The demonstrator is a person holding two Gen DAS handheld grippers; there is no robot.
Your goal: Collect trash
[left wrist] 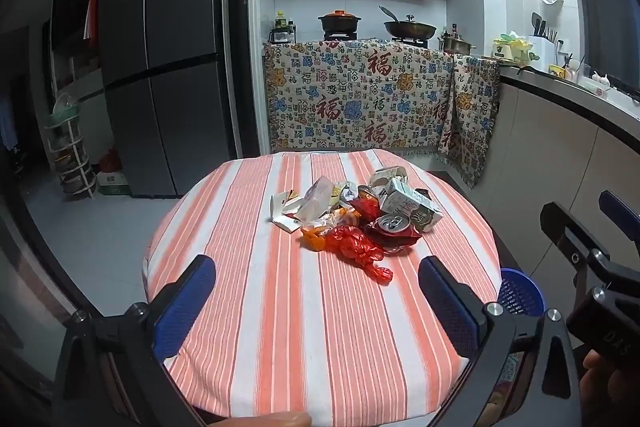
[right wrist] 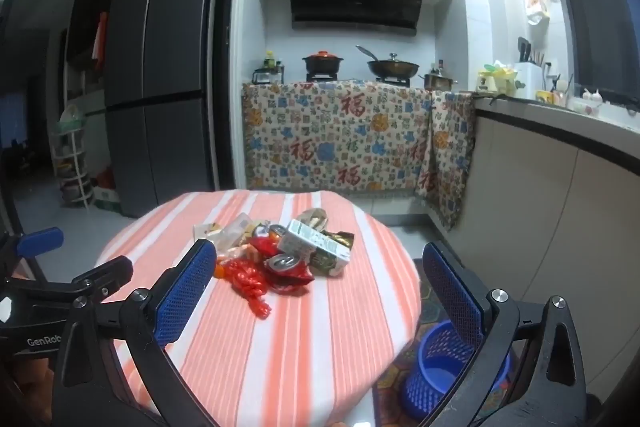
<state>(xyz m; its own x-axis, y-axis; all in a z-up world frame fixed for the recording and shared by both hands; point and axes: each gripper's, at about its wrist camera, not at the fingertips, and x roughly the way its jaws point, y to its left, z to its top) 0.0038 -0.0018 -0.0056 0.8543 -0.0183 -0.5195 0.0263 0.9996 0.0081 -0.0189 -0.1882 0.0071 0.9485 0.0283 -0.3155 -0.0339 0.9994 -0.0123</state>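
tools: we hold two; left tool [left wrist: 316, 291] and right tool [right wrist: 320, 287] both stand spread as wide as they go, with nothing between the pads and nothing touched.
trash pile: a heap of trash [left wrist: 356, 215] sits just past the middle of the striped counter [left wrist: 280, 327], ahead of both tools and well apart from their tips.
pile parts: a crushed can [left wrist: 394, 223], a milk carton [left wrist: 412, 207], a red plastic bag [left wrist: 356, 247] and pale wrappers [left wrist: 288, 213]; the bag trails toward us, its twisted tail the nearest bit.
direction: from the left tool the pile lies straight ahead and a touch right; from the right tool it lies ahead and to the left, near its left finger in that view.
long axis: the heap spreads left to right; the carton lies slantwise, far-left to near-right.
nearer hand: we judge neither clearly nearer.
basket: a blue basket [right wrist: 444, 367] stands on the floor below the counter's right near edge, on the right tool's side, so that hand seems better placed for dropping.
next move, our guess: reach forward and down over the red bag's tail.
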